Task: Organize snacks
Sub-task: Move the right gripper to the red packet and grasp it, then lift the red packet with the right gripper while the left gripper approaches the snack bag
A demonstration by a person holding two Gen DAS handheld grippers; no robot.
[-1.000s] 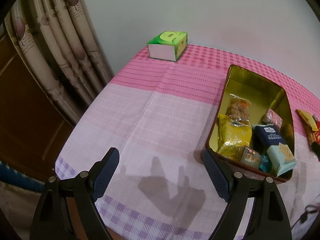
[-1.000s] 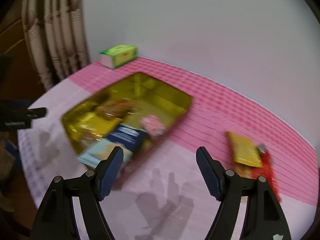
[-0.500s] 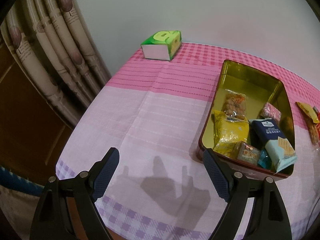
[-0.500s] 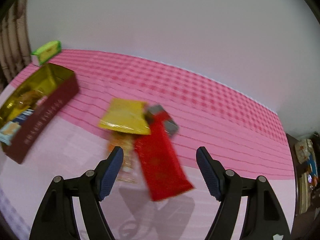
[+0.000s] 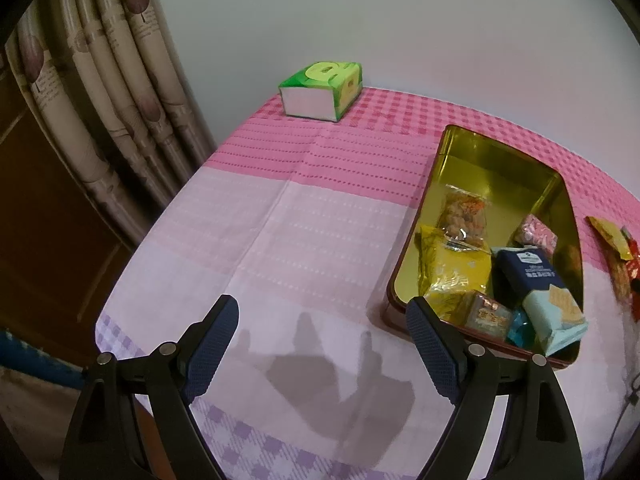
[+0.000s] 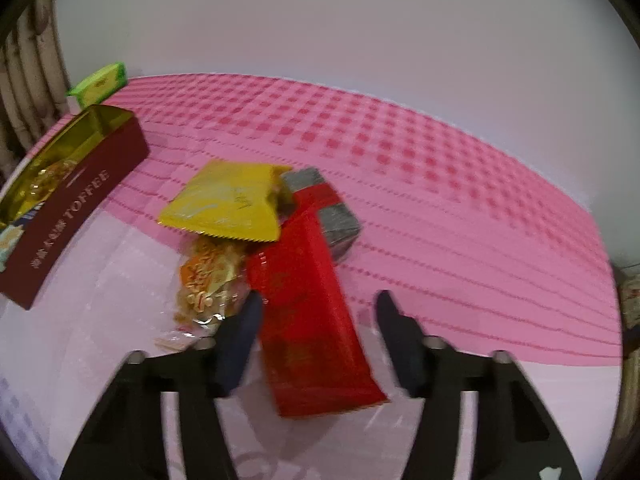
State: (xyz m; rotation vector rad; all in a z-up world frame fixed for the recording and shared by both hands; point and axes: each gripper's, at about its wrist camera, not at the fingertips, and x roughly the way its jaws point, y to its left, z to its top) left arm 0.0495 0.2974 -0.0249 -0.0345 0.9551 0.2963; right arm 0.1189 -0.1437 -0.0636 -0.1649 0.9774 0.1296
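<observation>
Your right tongs stand apart astride the red pack on the table, left tongs apart and empty, so closing carelessly could snag the overlapping yellow pack beside the tin.

A: How do the left tongs stand?

B: Spread wide, nothing between the fingers, both dark-blue ribbed pads showing. They hang above the table, near its front edge; the right-hand finger sits just in front of the tin's near left corner, and whether it touches I cannot tell.

A: And the right tongs?

B: Also parted, holding nothing, though less widely. Their fingers straddle the lower part of the red packet, which lies to the right of the tin. The view is blurred, so contact with the packet cannot be told.
</observation>
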